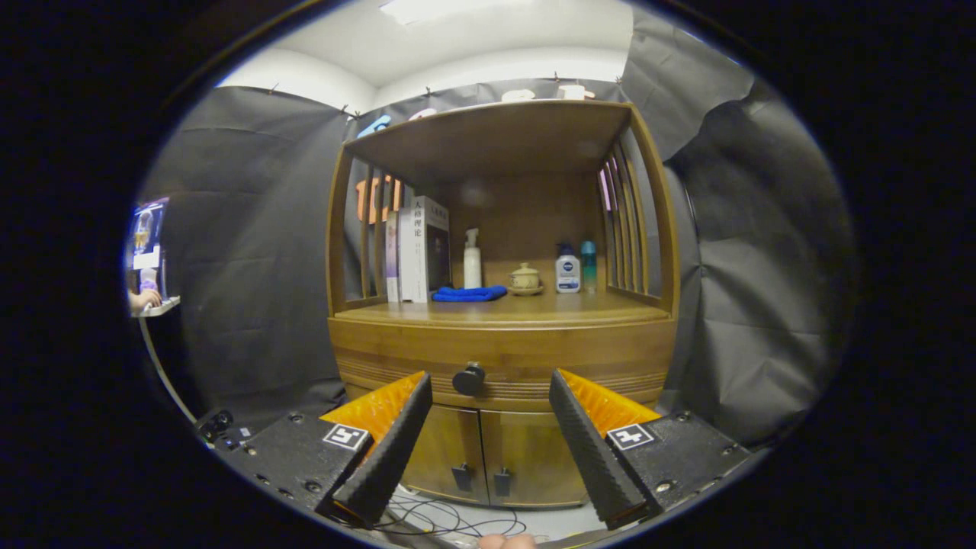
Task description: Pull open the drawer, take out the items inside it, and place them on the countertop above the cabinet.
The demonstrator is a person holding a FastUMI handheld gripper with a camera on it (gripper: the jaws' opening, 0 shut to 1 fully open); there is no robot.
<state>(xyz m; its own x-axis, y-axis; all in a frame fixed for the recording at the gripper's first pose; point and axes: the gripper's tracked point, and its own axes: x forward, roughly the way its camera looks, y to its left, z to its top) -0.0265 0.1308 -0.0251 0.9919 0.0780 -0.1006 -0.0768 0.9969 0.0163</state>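
A wooden cabinet stands ahead of me. Its drawer [579, 362] is closed, with a dark round knob [468, 379] at the middle of its front. My gripper [490, 389] is open, and the knob sits just beyond the fingertips, nearer the left finger [396, 438]. Nothing is between the fingers. The countertop [526, 311] above the drawer carries several things. The drawer's contents are hidden.
On the countertop stand books [417, 252], a white pump bottle [473, 263], a folded blue cloth [469, 293], a small lidded pot [524, 279] and two bottles [576, 268]. Slatted sides and a top shelf enclose it. Two lower doors [488, 457] sit below. Cables [450, 522] lie on the floor.
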